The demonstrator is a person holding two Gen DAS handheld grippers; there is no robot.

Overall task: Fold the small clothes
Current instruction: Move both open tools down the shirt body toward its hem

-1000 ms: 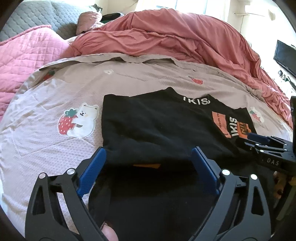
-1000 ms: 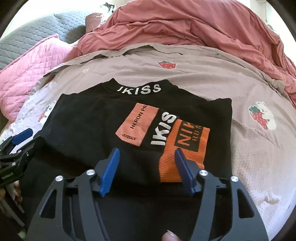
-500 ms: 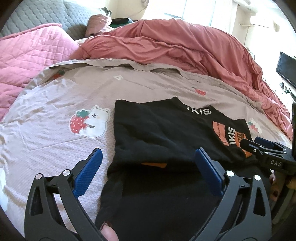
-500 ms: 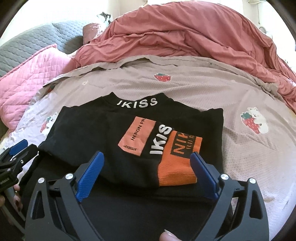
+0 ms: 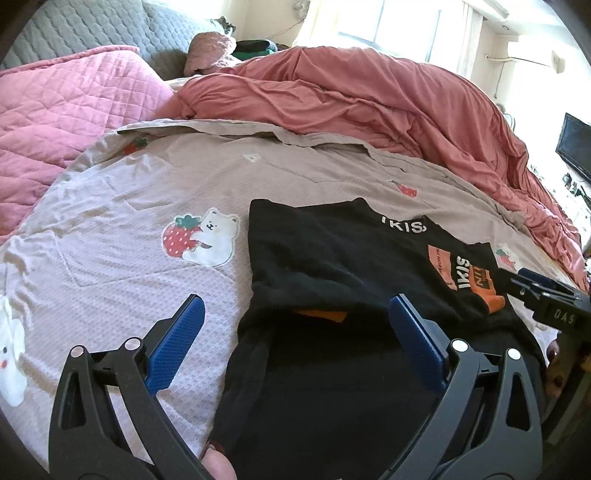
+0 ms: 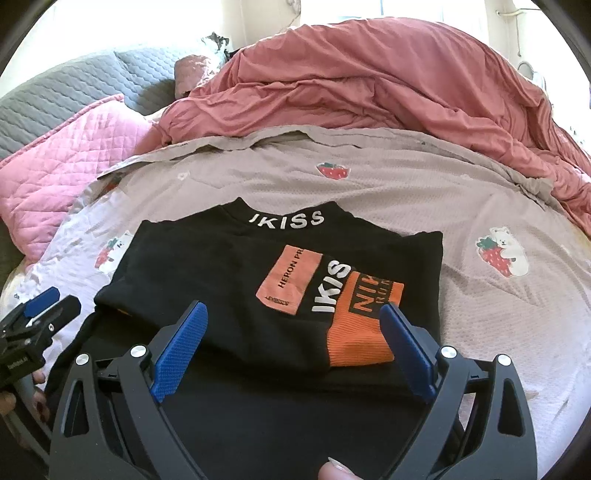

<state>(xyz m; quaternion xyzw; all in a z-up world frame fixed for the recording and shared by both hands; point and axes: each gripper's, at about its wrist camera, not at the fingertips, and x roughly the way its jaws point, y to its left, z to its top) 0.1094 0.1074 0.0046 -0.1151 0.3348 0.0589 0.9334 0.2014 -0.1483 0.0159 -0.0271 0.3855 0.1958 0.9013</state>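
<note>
A black top (image 6: 229, 280) with white IKISS lettering and orange patches lies folded on the beige bedsheet (image 6: 480, 206); it also shows in the left wrist view (image 5: 332, 266). My left gripper (image 5: 295, 339) is open and empty above the top's near left edge. My right gripper (image 6: 293, 339) is open and empty above the top's near edge, by the orange cuff (image 6: 360, 343). Each gripper shows at the side of the other's view: the right one (image 5: 543, 295) and the left one (image 6: 37, 314).
A rumpled salmon duvet (image 6: 388, 96) is piled at the back of the bed. A pink quilted pillow (image 5: 62, 107) and a grey headboard (image 5: 74, 29) are at the left. Strawberry-bear prints (image 5: 201, 242) mark the sheet. A dark screen (image 5: 576, 147) is at the far right.
Both grippers have opened wider and pulled back from the top, letting go of the fabric. The top lies folded and still.
</note>
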